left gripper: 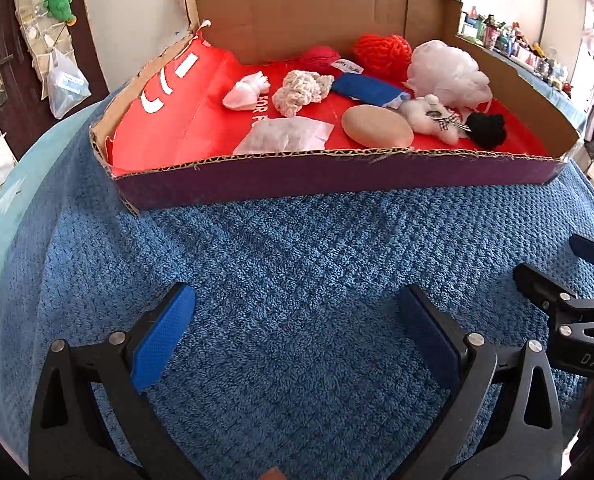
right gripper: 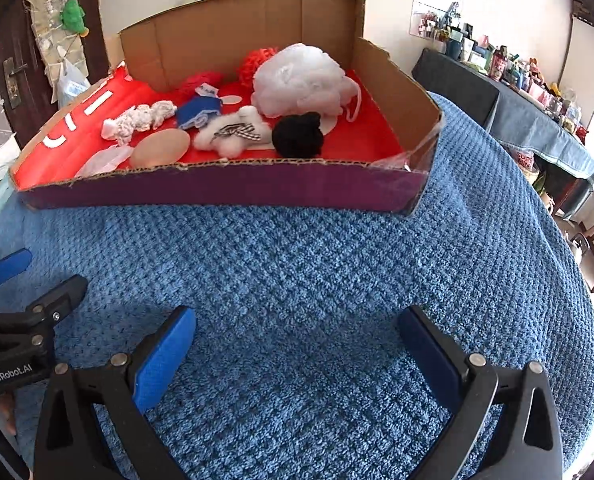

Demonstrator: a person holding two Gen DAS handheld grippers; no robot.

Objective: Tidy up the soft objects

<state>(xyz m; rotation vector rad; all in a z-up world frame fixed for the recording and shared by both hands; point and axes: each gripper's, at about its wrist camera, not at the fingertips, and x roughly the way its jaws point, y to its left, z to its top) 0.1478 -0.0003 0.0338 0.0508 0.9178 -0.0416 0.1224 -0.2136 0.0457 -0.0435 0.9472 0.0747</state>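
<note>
both tongs stand wide and hold nothing: the left tongs (left gripper: 297, 312) hang at the bottom of the left wrist view over the blue towel (left gripper: 297, 260), and the right tongs (right gripper: 297, 332) do the same in the right wrist view. each pair shows at the edge of the other's view, side by side, apart. the cardboard tray (left gripper: 337, 178) sits on the towel in the upper half of both views, lined with a red sheet (left gripper: 169, 120). inside it lie the soft objects: a white mesh puff (right gripper: 301, 80) toward the upper right, a black pom (right gripper: 299, 136) just below it near the front wall, a white plush toy (right gripper: 233, 134) beside the pom, a tan oval pad (right gripper: 161, 150) at the front, a blue cloth (right gripper: 199, 114), a cream knitted piece (left gripper: 303, 90), red yarn (left gripper: 383, 54) at the back wall, and a white crumpled piece (left gripper: 247, 92) at centre left.
</note>
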